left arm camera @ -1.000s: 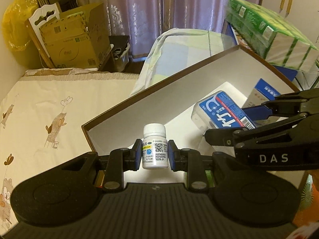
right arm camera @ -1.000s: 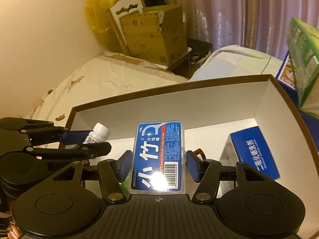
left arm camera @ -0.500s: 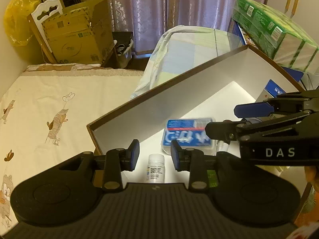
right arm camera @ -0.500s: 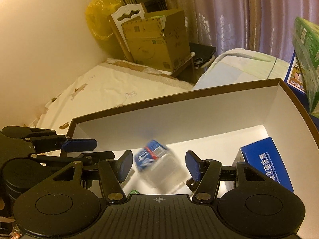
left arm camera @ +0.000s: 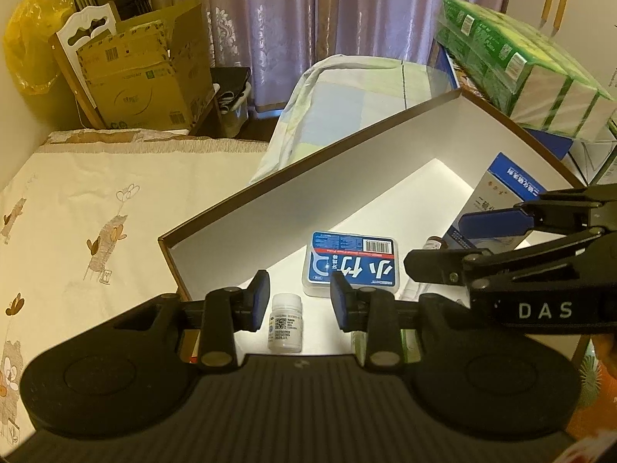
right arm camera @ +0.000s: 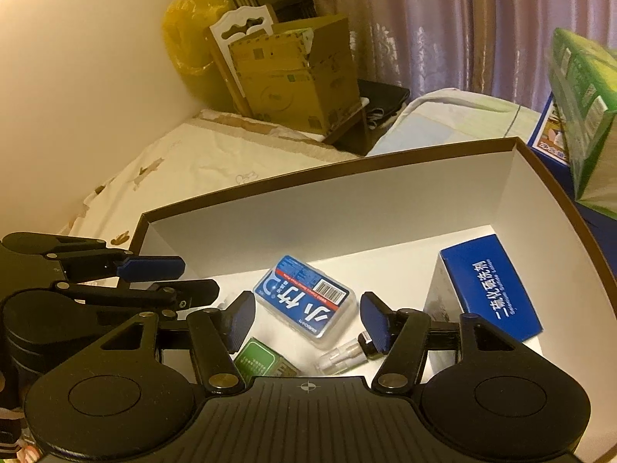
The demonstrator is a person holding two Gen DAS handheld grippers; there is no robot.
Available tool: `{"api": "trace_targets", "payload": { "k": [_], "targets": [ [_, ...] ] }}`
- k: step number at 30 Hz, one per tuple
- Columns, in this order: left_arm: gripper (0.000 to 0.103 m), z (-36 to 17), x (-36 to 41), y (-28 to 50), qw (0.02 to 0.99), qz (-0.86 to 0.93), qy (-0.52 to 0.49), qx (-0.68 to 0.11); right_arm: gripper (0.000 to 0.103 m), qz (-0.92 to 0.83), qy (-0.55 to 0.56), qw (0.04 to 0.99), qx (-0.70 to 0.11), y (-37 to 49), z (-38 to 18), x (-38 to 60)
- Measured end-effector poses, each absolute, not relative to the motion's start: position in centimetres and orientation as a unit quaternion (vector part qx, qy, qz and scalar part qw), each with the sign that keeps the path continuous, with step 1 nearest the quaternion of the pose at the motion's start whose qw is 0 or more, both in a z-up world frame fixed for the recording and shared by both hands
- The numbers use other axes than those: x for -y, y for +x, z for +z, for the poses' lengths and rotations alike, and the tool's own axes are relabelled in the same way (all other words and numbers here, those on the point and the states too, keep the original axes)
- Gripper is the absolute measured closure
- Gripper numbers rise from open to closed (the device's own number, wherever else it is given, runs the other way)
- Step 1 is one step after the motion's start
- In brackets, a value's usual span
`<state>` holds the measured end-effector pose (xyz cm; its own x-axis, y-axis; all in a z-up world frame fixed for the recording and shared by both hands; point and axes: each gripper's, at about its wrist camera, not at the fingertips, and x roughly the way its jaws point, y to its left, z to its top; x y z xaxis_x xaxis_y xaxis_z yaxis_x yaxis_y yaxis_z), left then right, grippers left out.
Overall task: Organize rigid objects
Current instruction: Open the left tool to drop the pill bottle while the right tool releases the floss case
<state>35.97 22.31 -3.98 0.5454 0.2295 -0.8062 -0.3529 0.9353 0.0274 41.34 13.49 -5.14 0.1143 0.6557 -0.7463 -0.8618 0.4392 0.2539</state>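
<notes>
Left wrist view first: our left claw point(left arm camera: 296, 301) hangs over the near corner of the white-lined box point(left arm camera: 239, 231), its blue pads parted with nothing pressed between them. Below the gap we see the small white pill bottle point(left arm camera: 285, 322) standing upright on the box floor, clear of both pads. Just beyond it lies the blue floss-pick case point(left arm camera: 351, 266), flat, label up. Coming in from the right is our right claw point(left arm camera: 439, 247), and behind it a blue and white carton point(left arm camera: 501, 189) stands tall against the box's right side.

Over on the right wrist view, our right claw point(right arm camera: 307, 318) is also spread wide and empty, pads well apart over the middle of the box point(right arm camera: 347, 208). The floss-pick case point(right arm camera: 304, 301) lies on the floor between and beyond the pads, turned at an angle, touched by neither. Near the bottom edge we spot a green packet point(right arm camera: 262, 360) and a small clear-capped vial point(right arm camera: 347, 353) lying on its side. The blue carton point(right arm camera: 489, 285) sits at the right wall. Our left claw point(right arm camera: 166, 277) reaches in from the left, and the pill bottle is hidden behind it here.

The box rests on a bed with a cartoon-print sheet point(left arm camera: 77, 212).
</notes>
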Motion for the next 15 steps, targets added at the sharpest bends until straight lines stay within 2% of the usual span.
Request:
{"api": "trace_targets", "payload": {
  "k": [10,15],
  "targets": [
    [0.072,-2.5,-20.8,34.3,0.883,0.166,-0.069,-0.434,0.045,0.513,-0.113,0.746,-0.409,40.3,-3.6,-11.4],
    [0.067,-1.5,-19.6,33.1,0.888,0.165,-0.066,-0.424,0.045,0.509,-0.106,0.754,-0.402,39.4,-2.6,-9.9]
  ]
}}
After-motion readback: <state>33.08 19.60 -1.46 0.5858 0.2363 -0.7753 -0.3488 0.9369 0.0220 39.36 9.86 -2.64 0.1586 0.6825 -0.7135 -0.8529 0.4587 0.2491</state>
